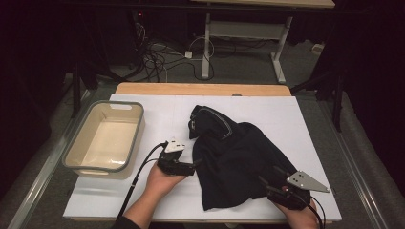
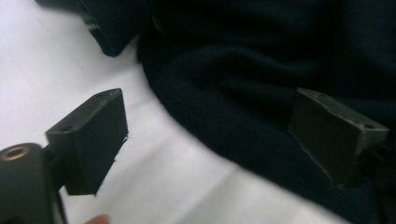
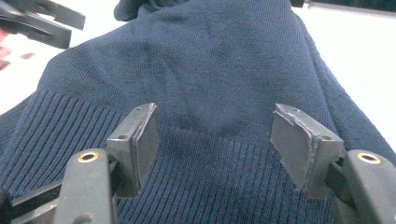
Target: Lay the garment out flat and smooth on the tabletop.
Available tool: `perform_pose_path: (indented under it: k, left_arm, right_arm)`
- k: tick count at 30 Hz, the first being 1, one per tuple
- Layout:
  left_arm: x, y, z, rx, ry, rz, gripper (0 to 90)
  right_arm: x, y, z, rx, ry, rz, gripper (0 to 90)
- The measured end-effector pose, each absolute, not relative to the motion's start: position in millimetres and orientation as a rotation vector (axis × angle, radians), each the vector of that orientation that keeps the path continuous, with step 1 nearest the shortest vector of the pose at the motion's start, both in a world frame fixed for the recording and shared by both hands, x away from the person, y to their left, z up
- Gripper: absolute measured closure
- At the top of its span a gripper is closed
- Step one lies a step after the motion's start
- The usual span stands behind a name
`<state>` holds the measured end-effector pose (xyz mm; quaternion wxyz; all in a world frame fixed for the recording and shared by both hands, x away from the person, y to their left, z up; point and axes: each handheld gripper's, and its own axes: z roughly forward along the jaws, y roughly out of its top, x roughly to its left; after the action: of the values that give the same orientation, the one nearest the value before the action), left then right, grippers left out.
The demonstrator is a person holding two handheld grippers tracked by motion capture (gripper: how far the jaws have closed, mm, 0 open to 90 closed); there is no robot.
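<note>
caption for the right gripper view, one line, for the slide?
Right gripper with jaws open over the ribbed hem of a dark blue sweater on a white table.

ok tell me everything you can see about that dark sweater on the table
The sweater is a dark navy knit, with a fine weave on the body and a ribbed hem. It lies crumpled on the white table, its collar end turned toward the far side. The left claw stands open at its left edge. The right claw stands open over the ribbed hem; whether its pads touch the cloth is unclear.
</note>
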<state>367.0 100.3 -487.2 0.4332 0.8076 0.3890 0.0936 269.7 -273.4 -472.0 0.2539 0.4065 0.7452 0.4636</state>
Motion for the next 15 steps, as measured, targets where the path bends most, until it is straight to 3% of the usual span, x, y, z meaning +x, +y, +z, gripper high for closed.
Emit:
perform_pose_path:
  k: [5, 6, 9, 10, 12, 15]
  left_arm:
    - [383, 80, -489, 2.099, 1.025, 0.168, 27.1]
    - [386, 78, -489, 2.106, 1.027, 0.177, 27.1]
    - [388, 74, -488, 2.133, 1.042, 0.250, 39.8]
    - [387, 73, -489, 2.138, 1.043, 0.280, 48.6]
    - [386, 73, -489, 2.140, 1.037, 0.287, 49.8]
    - [384, 72, -489, 2.154, 0.997, 0.276, 71.5]
  right_arm:
    - [270, -274, -472, 1.104, 2.027, 1.262, 33.7]
    - [270, -274, -472, 1.105, 2.028, 1.262, 33.7]
    - [270, -274, -472, 1.105, 2.030, 1.262, 33.5]
    - [270, -274, -471, 1.099, 2.029, 1.263, 33.4]
    - [270, -274, -471, 1.098, 2.029, 1.263, 33.3]
    - [270, -274, -472, 1.101, 2.033, 1.261, 33.2]
